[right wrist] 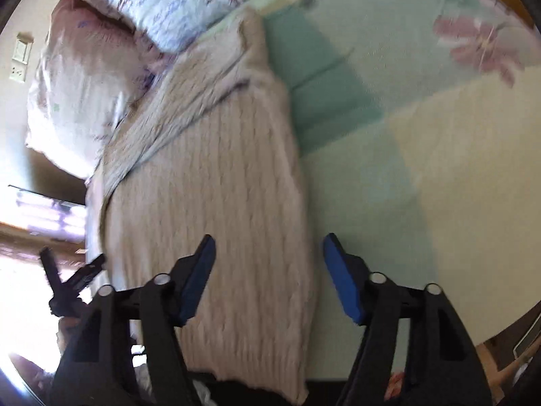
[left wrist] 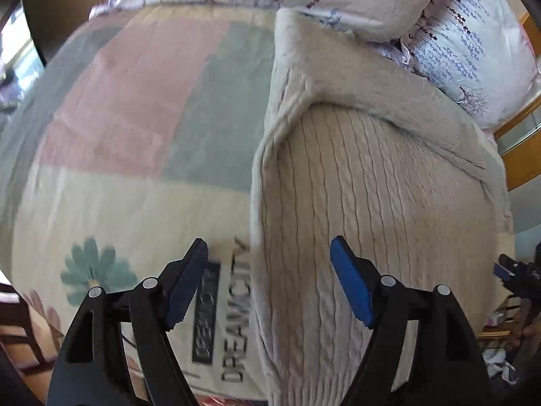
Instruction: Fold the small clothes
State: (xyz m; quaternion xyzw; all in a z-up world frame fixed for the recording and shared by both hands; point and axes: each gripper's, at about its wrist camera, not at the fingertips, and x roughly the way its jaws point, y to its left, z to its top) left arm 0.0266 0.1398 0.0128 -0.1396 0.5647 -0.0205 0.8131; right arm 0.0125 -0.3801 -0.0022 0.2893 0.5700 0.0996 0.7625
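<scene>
Left wrist view: left gripper (left wrist: 268, 253) jaws spread wide, nothing between the blue pads (left wrist: 351, 284), hovering over the left long edge of the beige cable-knit sweater (left wrist: 365, 186). Sweater lies folded into a long strip on the patchwork bedspread (left wrist: 135, 108), sleeve folded diagonally across its far end. "DREAMCITY" print (left wrist: 236, 308) sits on the bedspread just left of the sweater's near edge, teal flower print (left wrist: 94, 270) further left. Floral pillow (left wrist: 473, 44) touches the sweater's far end. Right gripper (left wrist: 517, 274) is visible past the sweater's right side, state unreadable here. Right wrist view, motion-blurred: right gripper (right wrist: 268, 253) jaws wide apart, holding nothing, straddling the sweater's (right wrist: 216, 203) right long edge. Bedspread (right wrist: 422, 169) extends right of the sweater, pillow (right wrist: 162, 3) at the sweater's far end. Left gripper (right wrist: 72, 270) shows beyond the sweater's left side.
</scene>
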